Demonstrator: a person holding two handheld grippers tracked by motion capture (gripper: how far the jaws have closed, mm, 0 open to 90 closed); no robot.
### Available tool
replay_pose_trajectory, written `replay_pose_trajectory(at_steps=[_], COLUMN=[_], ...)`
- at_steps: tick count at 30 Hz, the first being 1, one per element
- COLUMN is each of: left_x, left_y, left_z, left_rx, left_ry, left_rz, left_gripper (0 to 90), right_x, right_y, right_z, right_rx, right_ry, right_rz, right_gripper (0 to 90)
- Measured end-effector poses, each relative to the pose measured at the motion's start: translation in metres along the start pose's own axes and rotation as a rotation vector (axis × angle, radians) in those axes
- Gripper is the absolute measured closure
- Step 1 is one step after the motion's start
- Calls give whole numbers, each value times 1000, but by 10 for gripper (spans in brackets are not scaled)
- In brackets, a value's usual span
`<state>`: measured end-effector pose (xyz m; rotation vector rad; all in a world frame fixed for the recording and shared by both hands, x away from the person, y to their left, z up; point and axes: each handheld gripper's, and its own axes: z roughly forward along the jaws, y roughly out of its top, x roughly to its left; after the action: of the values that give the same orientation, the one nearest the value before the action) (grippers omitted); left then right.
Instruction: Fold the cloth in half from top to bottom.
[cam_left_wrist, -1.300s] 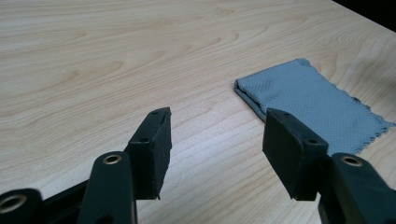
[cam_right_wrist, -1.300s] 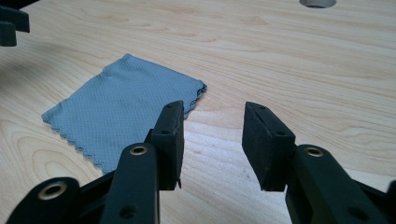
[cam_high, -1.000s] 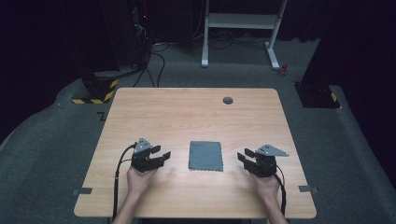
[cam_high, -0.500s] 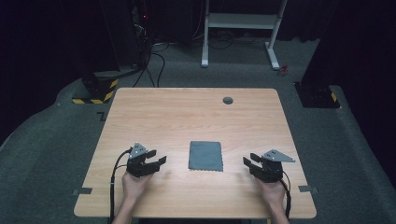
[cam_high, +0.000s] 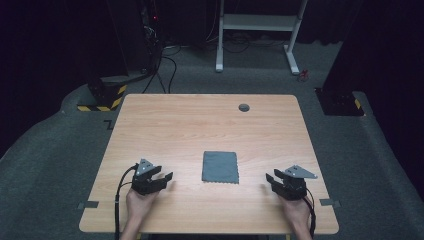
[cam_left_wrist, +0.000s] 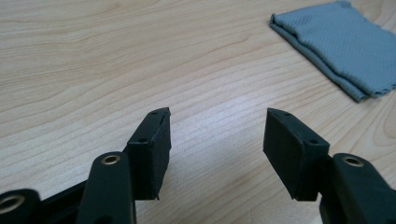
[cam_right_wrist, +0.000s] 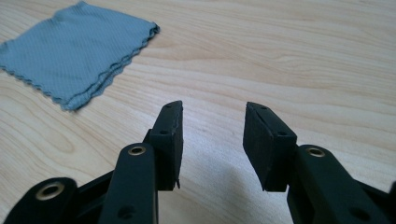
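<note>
Folded grey cloth (cam_high: 220, 167) lies between left gripper (cam_high: 161, 176) and right gripper (cam_high: 272, 180) (both jaws spread, empty) on table (cam_high: 200, 125).

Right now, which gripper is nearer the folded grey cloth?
Left, narrowly. The left gripper sits just left of the cloth; the right gripper sits slightly farther off on its right.

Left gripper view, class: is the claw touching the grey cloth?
No. The left claw stands open over bare wood, and the folded grey cloth lies apart from it, further up the table.
</note>
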<state>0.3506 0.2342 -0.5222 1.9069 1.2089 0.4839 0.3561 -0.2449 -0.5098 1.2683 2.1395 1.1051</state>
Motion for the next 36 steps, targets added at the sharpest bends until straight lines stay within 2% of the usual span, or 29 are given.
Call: replay_pose_trajectory(at_steps=[5,10,14,22,23,27,36], left_x=[0,2,3,0,-1,-3,-2], left_y=[-1,-4,-4,-3,-3,-3,-3], left_z=[0,2,2,4,5,5,5], left_rx=[14,34,39,59,64,62,63], left_ry=[29,57,69,86,91,89,83], left_rz=[27,31,30,40,61,54,47], left_gripper=[418,419,417,388,373,346,344], right_x=[-2,-5,-7,-9,-9,-10,-9], right_y=[-2,-5,-6,-9,-9,-9,-9], right_z=[2,5,5,8,8,9,8], right_rx=[21,58,66,100,102,107,110], right_ry=[-19,-41,-55,-79,-78,-93,-98], right_rz=[-13,-19,-30,-13,-6,8,16], right_gripper=[565,552,544,484,473,399,382])
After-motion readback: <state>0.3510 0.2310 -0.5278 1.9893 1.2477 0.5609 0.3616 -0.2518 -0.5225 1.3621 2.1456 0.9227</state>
